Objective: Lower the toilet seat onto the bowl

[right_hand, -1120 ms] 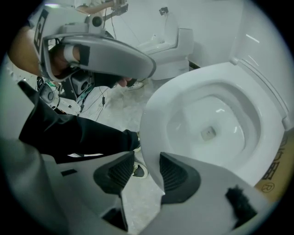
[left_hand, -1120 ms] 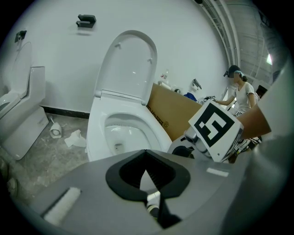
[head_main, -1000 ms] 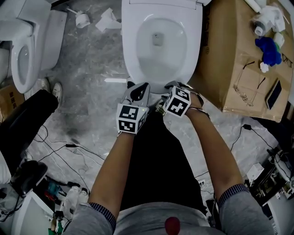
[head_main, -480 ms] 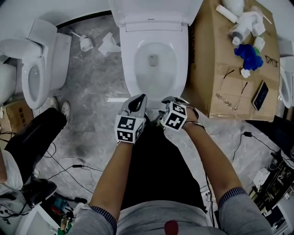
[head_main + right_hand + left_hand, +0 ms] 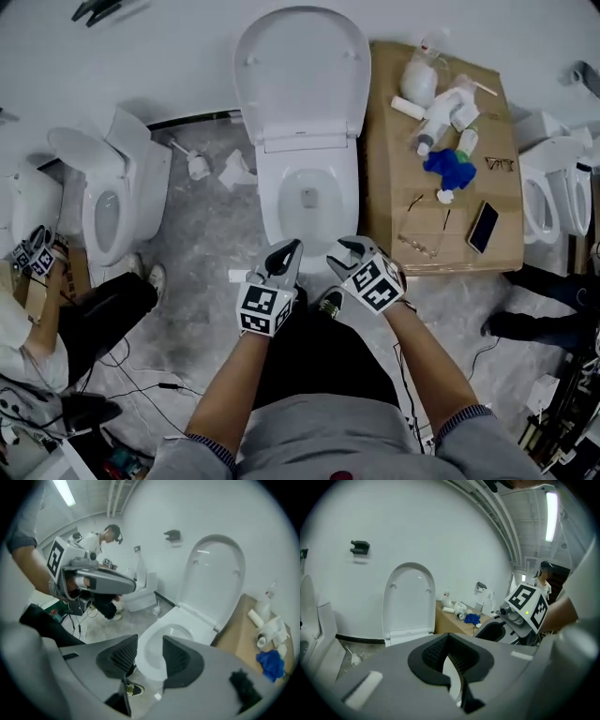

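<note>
Test workshop or lab, not a household bathroom. Evidence:
- white ceramic toilet with raised oval lid (image 5: 272,211), second white toilet (image 5: 112,202) and third white toilet (image 5: 551,202) along one bare white wall (image 5: 169,56)
- brown cardboard box (image 5: 394,197) as side table
- loose black cables (image 5: 167,384) on grey marbled floor (image 5: 202,244)
- fluorescent ceiling strip (image 5: 551,510)

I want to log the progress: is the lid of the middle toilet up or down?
Up. The lid stands upright behind the open bowl, with its underside showing.

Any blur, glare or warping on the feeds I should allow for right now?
Head view: sharp, evenly lit, raised toilet lid clear. Left gripper view: heavy fisheye bend, black corners, ceiling light glaring. Right gripper view: same bend, near jaws soft.
</note>
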`<state>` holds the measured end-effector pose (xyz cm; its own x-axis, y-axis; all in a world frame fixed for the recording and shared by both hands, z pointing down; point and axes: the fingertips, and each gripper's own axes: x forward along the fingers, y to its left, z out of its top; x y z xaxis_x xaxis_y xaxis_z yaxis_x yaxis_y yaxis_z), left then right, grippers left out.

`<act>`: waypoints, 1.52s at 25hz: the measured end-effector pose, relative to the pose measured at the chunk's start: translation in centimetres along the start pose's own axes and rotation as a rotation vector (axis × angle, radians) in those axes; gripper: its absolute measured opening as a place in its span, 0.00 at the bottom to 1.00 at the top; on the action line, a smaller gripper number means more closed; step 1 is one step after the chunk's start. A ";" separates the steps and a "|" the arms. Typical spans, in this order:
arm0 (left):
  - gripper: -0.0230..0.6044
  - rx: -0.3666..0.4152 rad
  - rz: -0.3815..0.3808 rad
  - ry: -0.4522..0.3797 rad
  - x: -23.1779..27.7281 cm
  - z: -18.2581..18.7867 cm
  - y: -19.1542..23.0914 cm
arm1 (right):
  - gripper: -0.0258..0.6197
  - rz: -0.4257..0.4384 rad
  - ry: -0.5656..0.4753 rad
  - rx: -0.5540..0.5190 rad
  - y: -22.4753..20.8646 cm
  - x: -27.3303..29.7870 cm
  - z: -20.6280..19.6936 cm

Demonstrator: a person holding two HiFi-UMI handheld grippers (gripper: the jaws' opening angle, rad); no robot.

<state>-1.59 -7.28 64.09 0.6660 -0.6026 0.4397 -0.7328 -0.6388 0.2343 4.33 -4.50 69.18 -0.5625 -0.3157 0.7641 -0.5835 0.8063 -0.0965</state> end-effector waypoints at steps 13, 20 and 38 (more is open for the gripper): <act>0.05 0.131 -0.175 -0.172 -12.6 16.7 -10.9 | 0.09 -0.138 -0.485 0.147 3.5 -21.8 14.2; 0.05 0.105 -0.258 -0.239 -17.7 22.2 -13.1 | 0.06 -0.162 -0.690 0.126 7.5 -31.1 20.2; 0.05 0.274 -0.355 -0.338 -23.4 30.7 -11.3 | 0.06 -0.235 -0.807 -0.004 11.0 -34.3 29.7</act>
<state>-4.60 -0.67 24.50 0.9060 -0.4188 0.0623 -0.4223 -0.9042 0.0635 -0.15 0.39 22.97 -0.6740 -0.7351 0.0731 -0.7365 0.6763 0.0114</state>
